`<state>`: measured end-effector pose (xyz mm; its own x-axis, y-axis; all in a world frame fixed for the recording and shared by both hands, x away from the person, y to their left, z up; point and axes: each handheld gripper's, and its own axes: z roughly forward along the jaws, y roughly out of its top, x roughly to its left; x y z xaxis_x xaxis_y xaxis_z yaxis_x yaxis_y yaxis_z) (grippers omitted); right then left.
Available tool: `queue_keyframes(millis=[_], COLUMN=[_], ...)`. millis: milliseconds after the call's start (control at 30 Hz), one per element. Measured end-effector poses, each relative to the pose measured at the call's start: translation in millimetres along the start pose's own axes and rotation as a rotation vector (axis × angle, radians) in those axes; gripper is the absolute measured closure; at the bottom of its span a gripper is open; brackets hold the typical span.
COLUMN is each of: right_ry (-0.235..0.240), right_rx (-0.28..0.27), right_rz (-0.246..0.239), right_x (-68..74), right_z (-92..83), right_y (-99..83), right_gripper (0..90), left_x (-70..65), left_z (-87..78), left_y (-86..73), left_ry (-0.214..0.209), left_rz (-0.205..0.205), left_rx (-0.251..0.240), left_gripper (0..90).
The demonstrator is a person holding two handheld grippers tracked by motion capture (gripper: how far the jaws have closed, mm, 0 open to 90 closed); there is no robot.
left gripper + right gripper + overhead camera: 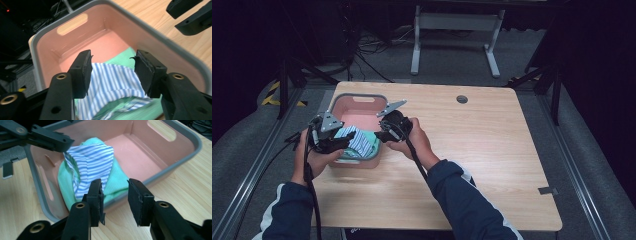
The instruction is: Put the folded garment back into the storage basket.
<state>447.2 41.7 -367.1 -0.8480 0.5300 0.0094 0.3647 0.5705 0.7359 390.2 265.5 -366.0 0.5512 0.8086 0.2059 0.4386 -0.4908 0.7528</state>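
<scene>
A pink basket (357,96) with a grey rim stands at the table's left. In it a blue-and-white striped cloth (112,80) is draped over a green cloth (117,180). My left gripper (113,56) hangs open just above the striped cloth; its pads stand apart and do not press it. My right gripper (114,183) is open over the basket's near rim (175,167), with nothing between its jaws. In the high view the left gripper (343,142) and the right gripper (381,134) face each other across the striped cloth (357,140).
The wooden table (472,150) stretches to the right of the basket, with a round cable hole (462,99) near its far edge. A metal stand (457,30) and cables lie on the floor beyond the table.
</scene>
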Motion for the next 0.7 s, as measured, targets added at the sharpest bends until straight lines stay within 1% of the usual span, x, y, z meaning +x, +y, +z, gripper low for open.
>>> queue_keyframes(millis=[67,167,200,233,267,333,367,400,433,467,500,567,600,667,700], right_ry=[-0.006,-0.007,-0.019,-0.028,-0.038,-0.041,-0.038,-0.041,-0.045,-0.050,-0.056,-0.056,-0.059,-0.075,-0.084], right_rx=[0.004,-0.006,-0.008,-0.006,-0.001,0.011,0.020,0.031,0.029,0.027,0.021,0.031,0.034,0.039,0.044], right_rz=[0.002,0.010,0.002,-0.008,-0.021,-0.040,-0.051,-0.060,-0.076,-0.085,-0.093,-0.090,-0.093,-0.113,-0.124], right_x=[-1.1,-3.4,-3.8,-4.1,-4.5,-4.8,-5.3,-5.5,-5.8,-6.1,-6.7,-7.9,-8.5,-9.3,-9.3], right_z=[-4.0,-12.1,-16.0,-18.7,-21.6,-24.9,-26.1,-27.5,-29.5,-31.2,-33.9,-38.5,-40.7,-45.5,-48.1], right_y=[-1.7,-3.8,-4.7,-5.9,-8.0,-11.4,-13.4,-15.2,-17.2,-18.6,-21.0,-25.0,-26.8,-31.3,-33.8], right_gripper=[58.7,54.3,53.5,52.5,51.5,49.6,48.3,47.8,47.8,47.8,47.6,46.3,46.0,45.7,45.5], left_x=[-3.1,-8.3,-10.7,-13.1,-14.7,-19.4,-22.1,-24.8,-27.0,-30.4,-33.3,-39.0,-41.5,-47.6,-50.8], left_z=[-1.1,-3.0,-3.6,-4.4,-4.7,-4.8,-4.8,-4.6,-4.4,-4.7,-5.0,-5.2,-4.9,-4.1,-3.7], left_y=[2.2,5.2,5.9,6.8,7.4,8.2,8.2,8.3,8.6,9.4,10.4,11.8,12.7,14.6,14.9], left_ry=[-0.008,-0.019,-0.029,-0.038,-0.040,-0.041,-0.049,-0.057,-0.060,-0.062,-0.065,-0.084,-0.096,-0.111,-0.119], left_rz=[0.011,0.017,0.018,0.027,0.030,0.034,0.029,0.033,0.038,0.055,0.065,0.054,0.058,0.072,0.069], left_rx=[-0.005,-0.019,-0.026,-0.031,-0.032,-0.042,-0.042,-0.041,-0.041,-0.035,-0.038,-0.052,-0.055,-0.058,-0.061], left_gripper=[44.7,41.5,40.0,38.9,37.8,36.7,35.8,35.5,35.4,35.1,34.8,34.7,34.6,33.9,33.8])
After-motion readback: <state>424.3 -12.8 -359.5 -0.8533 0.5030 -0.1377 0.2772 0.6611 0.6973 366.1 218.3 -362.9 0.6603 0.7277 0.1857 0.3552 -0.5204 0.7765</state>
